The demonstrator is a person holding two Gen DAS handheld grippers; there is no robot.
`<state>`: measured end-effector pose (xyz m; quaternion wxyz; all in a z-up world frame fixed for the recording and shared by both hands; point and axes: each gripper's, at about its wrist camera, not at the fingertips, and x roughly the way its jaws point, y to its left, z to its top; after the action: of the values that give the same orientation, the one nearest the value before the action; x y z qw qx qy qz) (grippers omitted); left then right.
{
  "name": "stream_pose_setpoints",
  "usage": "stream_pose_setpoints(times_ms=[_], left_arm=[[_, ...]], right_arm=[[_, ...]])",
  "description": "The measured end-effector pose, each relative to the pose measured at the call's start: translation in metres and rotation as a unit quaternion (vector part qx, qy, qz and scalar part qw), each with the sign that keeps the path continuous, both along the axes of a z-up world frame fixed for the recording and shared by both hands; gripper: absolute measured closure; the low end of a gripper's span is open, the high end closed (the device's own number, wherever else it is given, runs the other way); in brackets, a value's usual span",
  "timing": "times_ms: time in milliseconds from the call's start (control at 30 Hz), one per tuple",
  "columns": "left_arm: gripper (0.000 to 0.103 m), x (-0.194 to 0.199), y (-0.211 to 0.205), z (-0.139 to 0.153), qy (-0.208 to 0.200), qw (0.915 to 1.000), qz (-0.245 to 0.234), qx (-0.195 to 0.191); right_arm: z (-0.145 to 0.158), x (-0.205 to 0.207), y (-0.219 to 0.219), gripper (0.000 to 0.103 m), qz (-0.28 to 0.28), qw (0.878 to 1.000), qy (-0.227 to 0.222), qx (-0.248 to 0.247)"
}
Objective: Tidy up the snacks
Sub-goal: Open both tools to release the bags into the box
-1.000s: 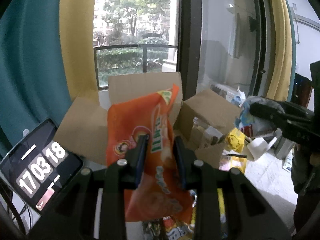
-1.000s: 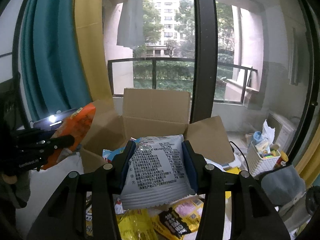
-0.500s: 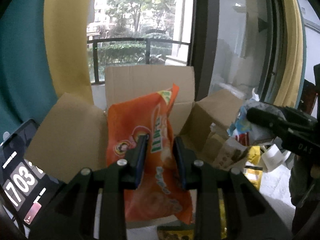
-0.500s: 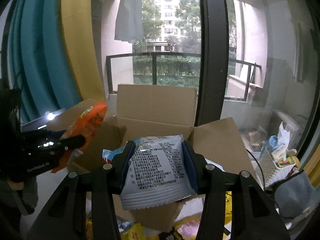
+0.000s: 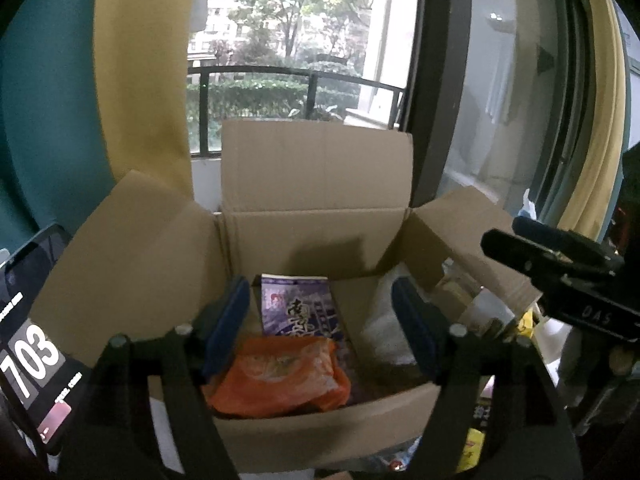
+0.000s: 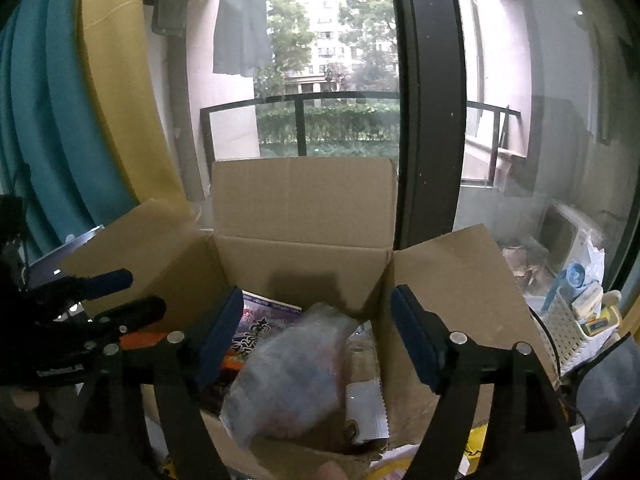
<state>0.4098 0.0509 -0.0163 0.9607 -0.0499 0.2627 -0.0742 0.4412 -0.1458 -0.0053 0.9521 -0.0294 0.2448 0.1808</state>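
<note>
An open cardboard box (image 5: 316,236) stands before the window; it also shows in the right wrist view (image 6: 304,252). My left gripper (image 5: 320,320) is open above the box's near side. Below it an orange snack bag (image 5: 280,376) lies in the box on a purple packet (image 5: 298,306). My right gripper (image 6: 316,334) is open over the box. A silver-white snack bag (image 6: 288,372) sits blurred between and below its fingers, apart from them, inside the box. The purple packet (image 6: 256,320) shows beside it. The right gripper (image 5: 556,256) also shows at the box's right.
A phone with a timer (image 5: 28,344) leans left of the box. Yellow and dark snack packs (image 5: 476,440) lie on the table at the right. A white basket of items (image 6: 576,320) stands at the right. Curtains and a window frame (image 6: 432,120) stand behind.
Both grippers moved forward over the box and opened. The orange bag dropped from the left gripper into the box. The silver-white bag left the right gripper and is falling into the box.
</note>
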Motion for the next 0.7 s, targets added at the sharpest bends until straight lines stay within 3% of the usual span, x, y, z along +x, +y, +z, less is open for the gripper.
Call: stream_pose_setpoints(times_ms=[700], left_arm=[[0.024,-0.097,-0.012,0.041,-0.045,0.9989,-0.016,0.001]], right_arm=[[0.023,-0.082,-0.018,0.024,0.000,1.000,-0.012,-0.007]])
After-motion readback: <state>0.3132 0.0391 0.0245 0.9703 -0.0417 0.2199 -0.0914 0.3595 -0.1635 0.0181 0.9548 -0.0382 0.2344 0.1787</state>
